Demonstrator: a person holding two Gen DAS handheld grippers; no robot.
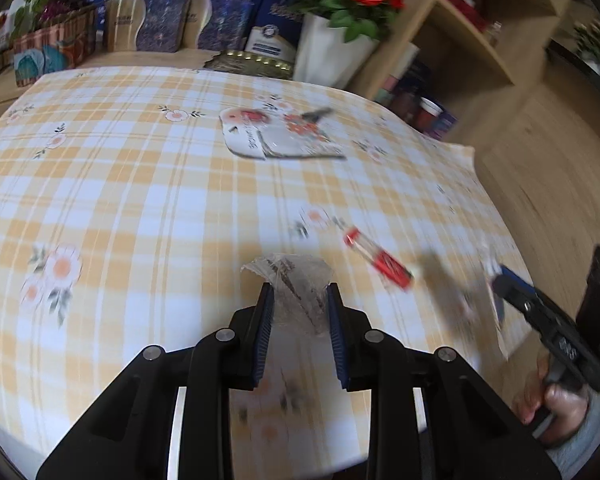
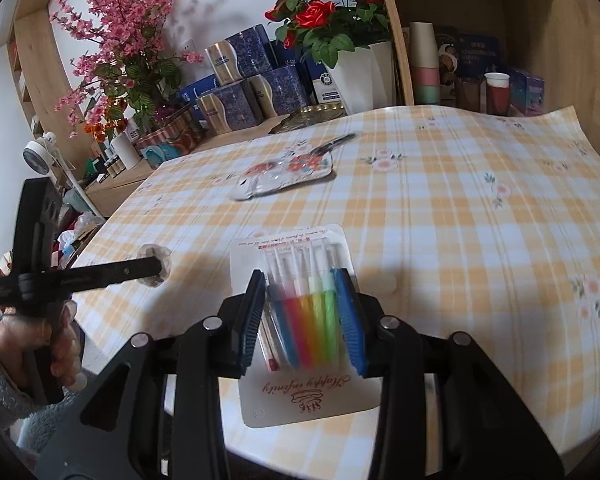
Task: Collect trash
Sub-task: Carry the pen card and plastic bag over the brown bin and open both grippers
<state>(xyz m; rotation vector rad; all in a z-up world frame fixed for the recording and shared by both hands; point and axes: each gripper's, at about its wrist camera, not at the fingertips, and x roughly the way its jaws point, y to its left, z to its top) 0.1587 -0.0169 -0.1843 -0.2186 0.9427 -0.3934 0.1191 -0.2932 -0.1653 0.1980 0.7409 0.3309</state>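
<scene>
While gripped: pen pack [image 2: 300, 312], prob. wrapper [image 1: 296, 296].

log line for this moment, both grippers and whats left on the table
left gripper: shut on clear wrapper | right gripper: shut on marker pack | on table: floral packet

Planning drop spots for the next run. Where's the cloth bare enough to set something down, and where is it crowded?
Bare: the checked tablecloth left of the floral packet, and its right half beyond the pen pack. Crowded: the strip behind the cloth, with blue tins and the rose pot; also around the red wrapper.
</scene>
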